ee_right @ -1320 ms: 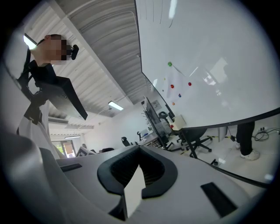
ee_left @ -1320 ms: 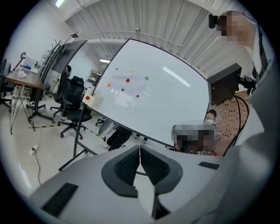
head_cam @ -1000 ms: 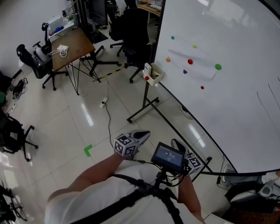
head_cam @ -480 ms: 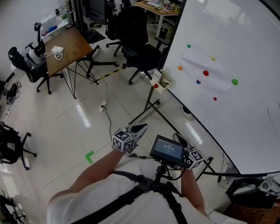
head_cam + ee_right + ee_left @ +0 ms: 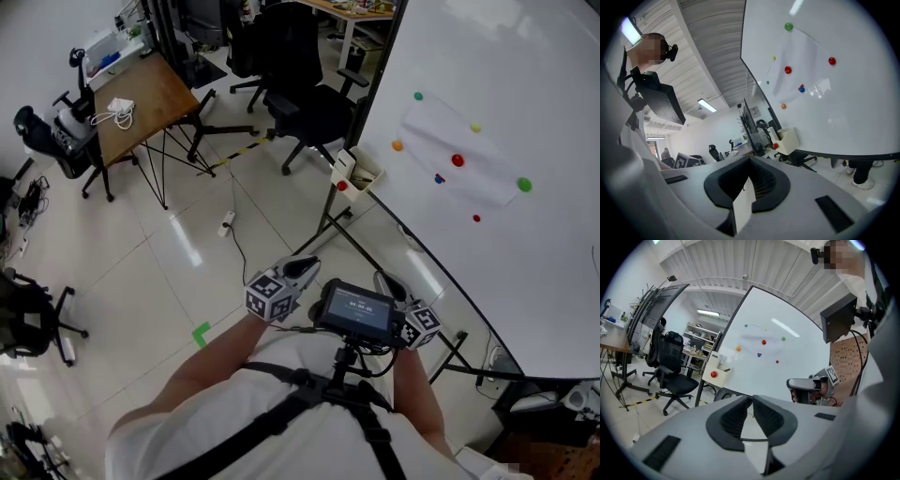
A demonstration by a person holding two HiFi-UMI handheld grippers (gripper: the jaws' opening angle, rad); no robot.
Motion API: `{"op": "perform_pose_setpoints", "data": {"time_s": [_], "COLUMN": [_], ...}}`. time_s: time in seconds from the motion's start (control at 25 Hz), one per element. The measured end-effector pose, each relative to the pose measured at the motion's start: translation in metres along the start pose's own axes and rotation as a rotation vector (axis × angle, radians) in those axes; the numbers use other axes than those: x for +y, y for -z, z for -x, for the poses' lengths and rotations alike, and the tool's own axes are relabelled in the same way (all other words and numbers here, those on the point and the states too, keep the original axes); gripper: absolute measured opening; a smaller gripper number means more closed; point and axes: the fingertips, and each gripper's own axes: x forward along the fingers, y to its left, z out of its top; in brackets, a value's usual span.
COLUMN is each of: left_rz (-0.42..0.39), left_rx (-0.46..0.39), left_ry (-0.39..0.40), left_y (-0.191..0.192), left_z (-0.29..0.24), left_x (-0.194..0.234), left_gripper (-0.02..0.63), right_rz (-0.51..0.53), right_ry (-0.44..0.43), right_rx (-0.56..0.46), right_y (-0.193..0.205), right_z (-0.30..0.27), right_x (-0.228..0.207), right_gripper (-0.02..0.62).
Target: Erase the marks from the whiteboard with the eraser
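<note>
White board surface, head view first: the whiteboard (image 5: pixel 487 244) is filling the upper right, and both tools are riding low, tucked against the body short of its lower frame. That is reading as a carrying posture for the walk-up, not a working one. The left gripper (image 5: pixel 302 270) and right gripper (image 5: pixel 384 281) are flanking the chest screen (image 5: pixel 354 311), neither touching the whiteboard. Coloured magnets (image 5: pixel 457 160) are pinning a pale sheet (image 5: pixel 441 136) high on the whiteboard, and a white tray (image 5: pixel 361 169) is hanging at its left edge. I'm not finding the eraser in any view; it's probably sitting in that tray, judgement only. I'm not making out any pen marks here for sure either. An office chair (image 5: pixel 314 103) and the stand leg (image 5: pixel 328 234) are sitting just left of the whiteboard, with a floor cable (image 5: pixel 234 253) further out, all crowding the approach to the tray. Left gripper view: the jaws have just been cracking open, with a thin slit showing between the pads and nothing in it. They are pointing at the whiteboard's lower left, tray ahead, which is looking like pre-opening for a pickup. Right gripper view: the pads are meeting with nothing between them, aiming along the whiteboard past the tray.
</note>
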Motion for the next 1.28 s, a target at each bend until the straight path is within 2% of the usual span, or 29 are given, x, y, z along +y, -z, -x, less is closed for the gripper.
{"op": "perform_pose_setpoints", "data": {"time_s": [0.28, 0.44, 0.6, 0.76, 0.84, 0.92, 1.0, 1.28], "left_rz": [-0.068, -0.077, -0.092, -0.111, -0.122, -0.123, -0.132, -0.208], "left_rx": [0.008, -0.009, -0.01, -0.006, 0.015, 0.035, 0.038, 0.078], "left_ry": [-0.044, -0.055, -0.055, -0.099, -0.126, -0.155, -0.172, -0.139], "left_y": [-0.028, -0.054, -0.076, -0.097, -0.102, -0.106, -0.111, -0.111], "left_z": [-0.046, -0.082, -0.131, -0.156, -0.17, -0.179, -0.185, -0.205], "left_x": [0.043, 0.063, 0.081, 0.105, 0.122, 0.139, 0.152, 0.158], "left_gripper": [0.064, 0.098, 0.124, 0.147, 0.209, 0.302, 0.33, 0.333], "right_rz": [-0.021, -0.08, -0.062, -0.067, -0.073, -0.073, -0.071, -0.089], "right_ry": [-0.003, -0.001, 0.015, 0.041, 0.056, 0.064, 0.067, 0.11], "right_rx": [-0.032, -0.088, -0.112, -0.116, -0.116, -0.115, -0.114, -0.118], "right_y": [-0.02, -0.052, -0.083, -0.093, -0.095, -0.097, -0.096, -0.088], "right_z": [-0.034, -0.039, -0.041, -0.036, -0.035, -0.034, -0.035, -0.025], "right_x": [-0.042, -0.056, -0.084, -0.102, -0.11, -0.112, -0.112, -0.121], "right_gripper": [0.005, 0.005, 0.005, 0.005, 0.005, 0.005, 0.005, 0.005]}}
